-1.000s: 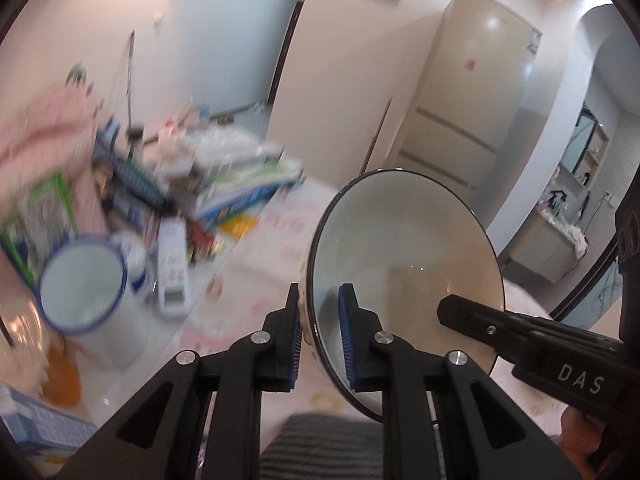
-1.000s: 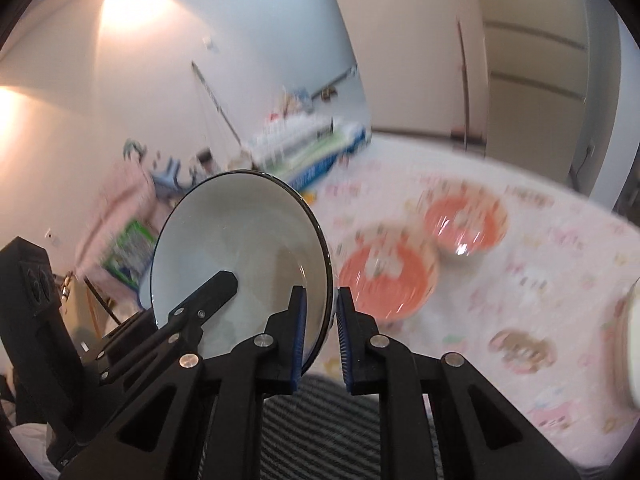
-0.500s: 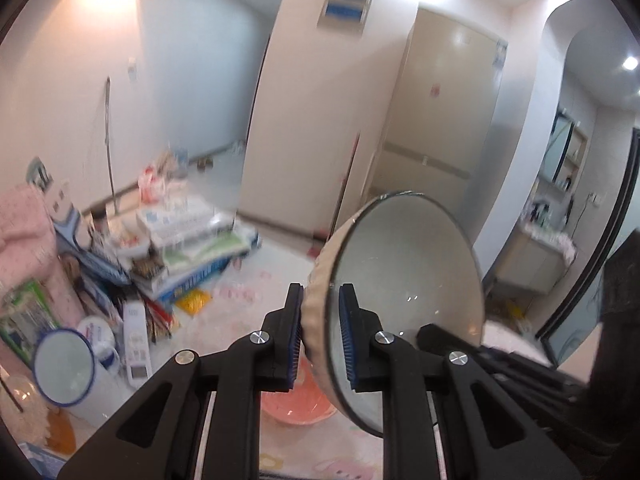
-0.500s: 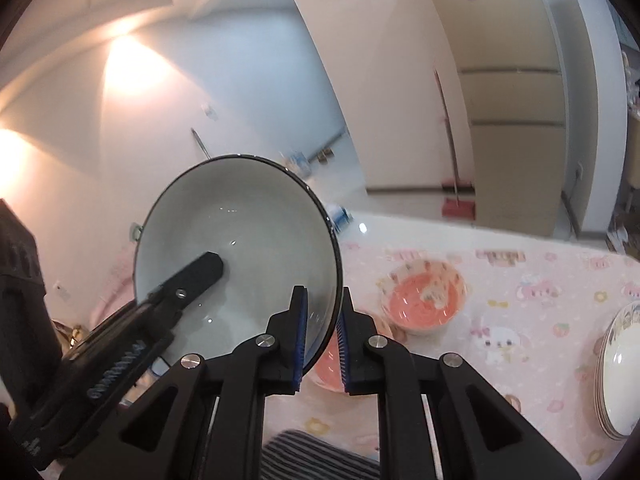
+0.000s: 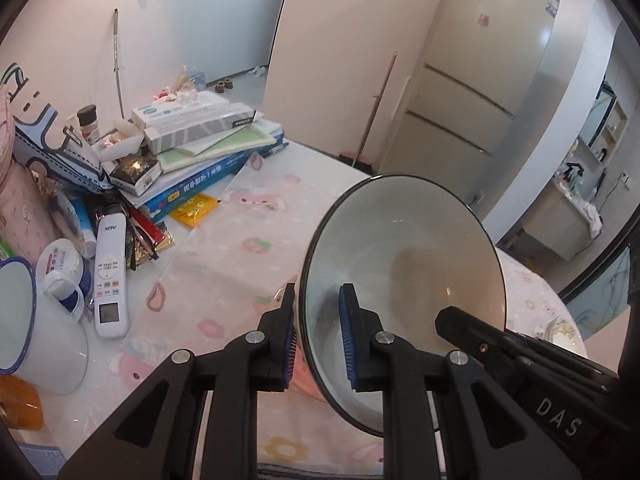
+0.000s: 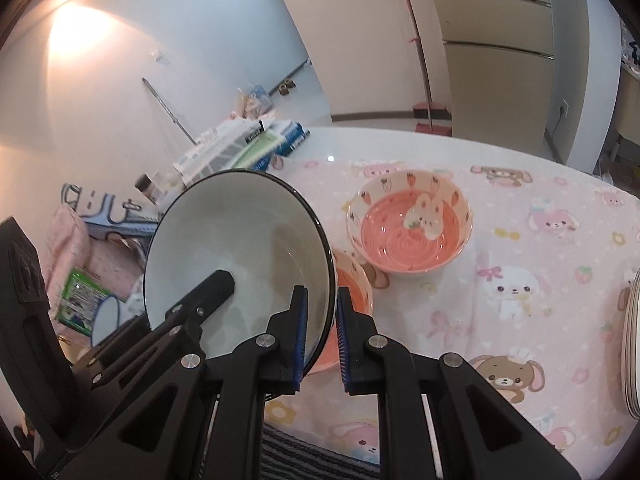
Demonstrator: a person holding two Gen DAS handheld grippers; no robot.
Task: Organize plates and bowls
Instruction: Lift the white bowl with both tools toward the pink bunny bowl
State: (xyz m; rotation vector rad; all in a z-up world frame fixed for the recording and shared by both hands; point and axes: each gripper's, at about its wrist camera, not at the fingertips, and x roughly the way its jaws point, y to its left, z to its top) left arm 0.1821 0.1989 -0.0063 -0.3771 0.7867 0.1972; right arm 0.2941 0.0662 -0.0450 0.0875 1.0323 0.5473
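Observation:
A white bowl with a black rim is held tilted above the table by both grippers. My left gripper is shut on its left rim. My right gripper grips the opposite rim; the bowl also shows in the right wrist view. The right jaws look slightly wider than the rim. Under the white bowl sits a pink bowl, mostly hidden. A second pink rabbit bowl stands behind it on the pink tablecloth. A stack of white plates is at the right edge.
At the table's left are a white enamel mug, a remote control, a small white jar and a pile of books and boxes. A fridge and a broom stand beyond the table.
Both grippers have lowered the white bowl toward the table, over the near pink bowl. The views have tipped down from the walls to the tabletop.

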